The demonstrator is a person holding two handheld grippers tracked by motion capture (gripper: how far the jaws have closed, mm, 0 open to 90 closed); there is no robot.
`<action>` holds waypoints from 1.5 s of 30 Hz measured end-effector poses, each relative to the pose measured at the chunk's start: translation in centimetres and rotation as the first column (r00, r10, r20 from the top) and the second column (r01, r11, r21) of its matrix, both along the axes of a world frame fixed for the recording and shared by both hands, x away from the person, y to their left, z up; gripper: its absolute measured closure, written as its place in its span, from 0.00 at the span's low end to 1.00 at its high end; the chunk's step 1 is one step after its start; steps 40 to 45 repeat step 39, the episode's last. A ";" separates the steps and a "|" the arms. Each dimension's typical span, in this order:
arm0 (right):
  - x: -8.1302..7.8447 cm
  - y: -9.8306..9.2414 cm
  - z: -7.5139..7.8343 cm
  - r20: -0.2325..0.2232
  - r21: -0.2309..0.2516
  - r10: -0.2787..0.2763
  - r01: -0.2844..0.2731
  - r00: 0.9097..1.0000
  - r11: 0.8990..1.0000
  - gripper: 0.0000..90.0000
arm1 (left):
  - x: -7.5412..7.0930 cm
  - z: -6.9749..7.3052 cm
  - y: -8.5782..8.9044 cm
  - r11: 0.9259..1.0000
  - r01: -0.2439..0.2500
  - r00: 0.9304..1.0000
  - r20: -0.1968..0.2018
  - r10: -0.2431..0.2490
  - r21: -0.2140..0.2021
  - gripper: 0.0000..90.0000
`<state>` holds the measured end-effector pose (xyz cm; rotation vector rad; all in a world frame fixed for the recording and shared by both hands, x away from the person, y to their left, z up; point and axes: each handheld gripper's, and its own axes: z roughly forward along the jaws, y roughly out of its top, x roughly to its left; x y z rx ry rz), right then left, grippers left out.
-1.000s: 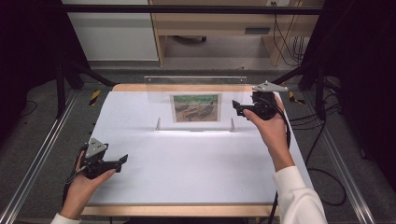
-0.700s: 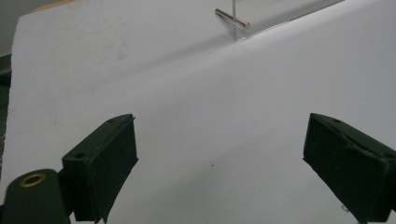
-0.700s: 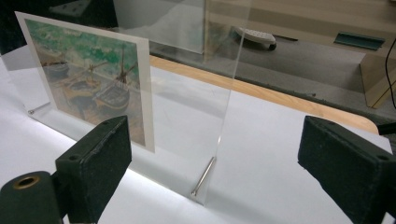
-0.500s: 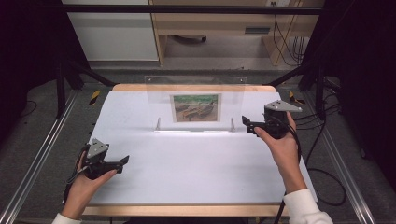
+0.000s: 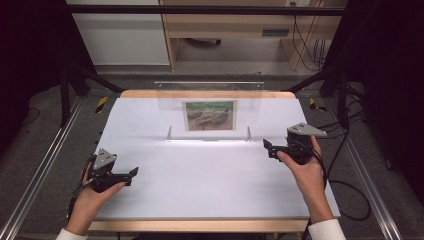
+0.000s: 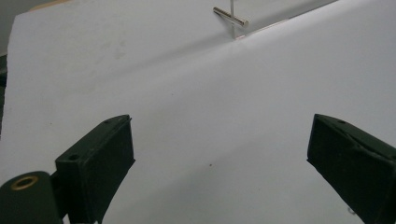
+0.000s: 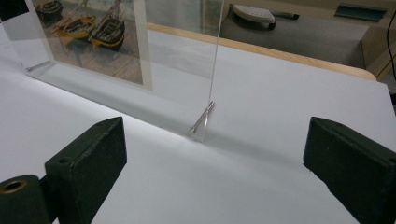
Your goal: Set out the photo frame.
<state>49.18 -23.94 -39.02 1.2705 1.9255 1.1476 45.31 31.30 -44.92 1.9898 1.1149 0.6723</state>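
Note:
A clear acrylic stand [image 5: 250, 102] holding a picture of boats [image 5: 209, 115] is upright at the back middle of the white table [image 5: 210, 175]. My left gripper [image 5: 131, 173] rests low at the front left, open, with nothing between its jaws. My right gripper [image 5: 267, 146] hovers at the right, just in front of the stand's right end, open and empty. In the right gripper view the picture [image 7: 93, 32] and the stand's metal foot pin [image 7: 202, 117] lie close ahead. The left gripper view shows bare table and the stand's other foot pin [image 6: 231, 16] far off.
Metal rails [image 5: 35, 170] run along both sides of the table. Cables [image 5: 350, 190] trail off the right edge. A wooden edge [image 5: 200, 225] marks the table's front, and a shelf unit [image 5: 240, 30] stands on the floor beyond the back.
My right gripper has drawn back from the stand's upper right corner, coming down and toward the person along the right side. The left gripper has barely moved.

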 end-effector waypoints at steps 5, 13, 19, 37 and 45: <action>-0.7 -0.3 -1.0 -0.013 -0.011 -0.001 0.001 1.000 1.000 0.07 | 0.0 0.0 0.0 1.000 -0.001 1.000 0.000 0.001 -0.001 0.07; -1.8 -0.3 -2.9 -0.054 -0.040 0.006 -0.008 0.998 0.999 0.07 | 0.0 -0.1 0.0 1.000 -0.005 1.000 0.005 0.005 0.006 0.07; -2.7 -0.5 -4.1 -0.085 -0.036 0.012 -0.015 0.996 0.999 0.07 | 0.0 -0.1 0.0 1.000 -0.005 1.000 0.005 0.005 0.014 0.07; -4.9 -0.5 -7.0 -0.166 -0.145 0.006 -0.030 0.986 0.989 0.07 | 0.1 -0.5 0.1 1.000 -0.005 1.000 0.005 0.005 0.015 0.07; -5.0 -0.4 -6.9 -0.153 -0.149 0.014 -0.037 0.988 0.988 0.06 | 0.0 -0.4 0.2 1.000 -0.003 1.000 0.012 0.003 0.017 0.07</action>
